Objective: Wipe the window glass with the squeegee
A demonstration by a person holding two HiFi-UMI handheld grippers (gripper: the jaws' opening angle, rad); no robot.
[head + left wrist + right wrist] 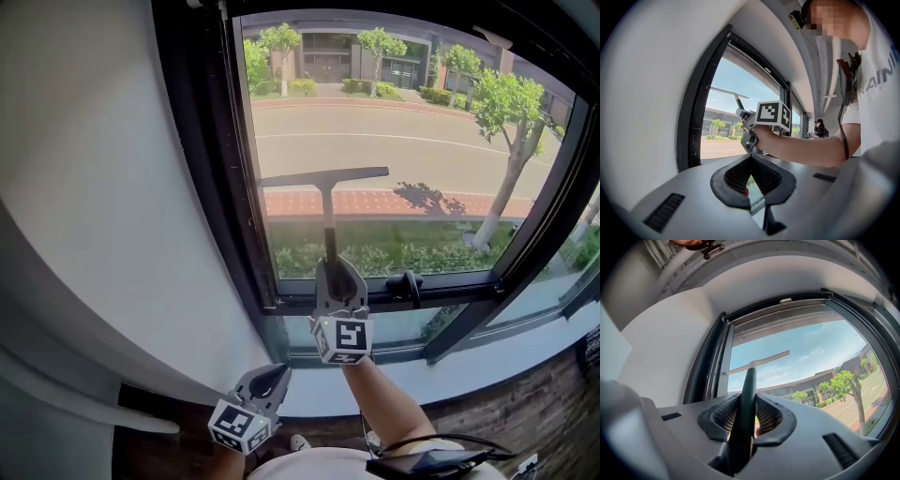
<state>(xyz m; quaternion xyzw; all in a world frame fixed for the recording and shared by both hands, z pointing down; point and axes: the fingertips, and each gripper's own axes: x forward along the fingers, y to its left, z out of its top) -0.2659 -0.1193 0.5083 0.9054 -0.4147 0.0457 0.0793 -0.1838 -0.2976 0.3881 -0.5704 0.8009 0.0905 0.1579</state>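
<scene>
Our right gripper (332, 272) clamps the squeegee (327, 211) by its slim dark handle; the straight blade lies against the smooth window glass (431, 141), its left end just beside the black frame (242, 206), open glass to its right. Our left gripper (270, 380) hangs low, jaws together, empty.

Bare window glass (431, 141) right of squeegee (328, 211), black frame (211, 187) close at left — window handle (407, 281) jutting beside right claw (337, 267).

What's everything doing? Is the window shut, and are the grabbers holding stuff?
Window: looks closed.
Squeegee: upright, blade on top, at the glass.
Right gripper: shut on the Squeegee's handle.
Left gripper: shut, empty, held low.
</scene>
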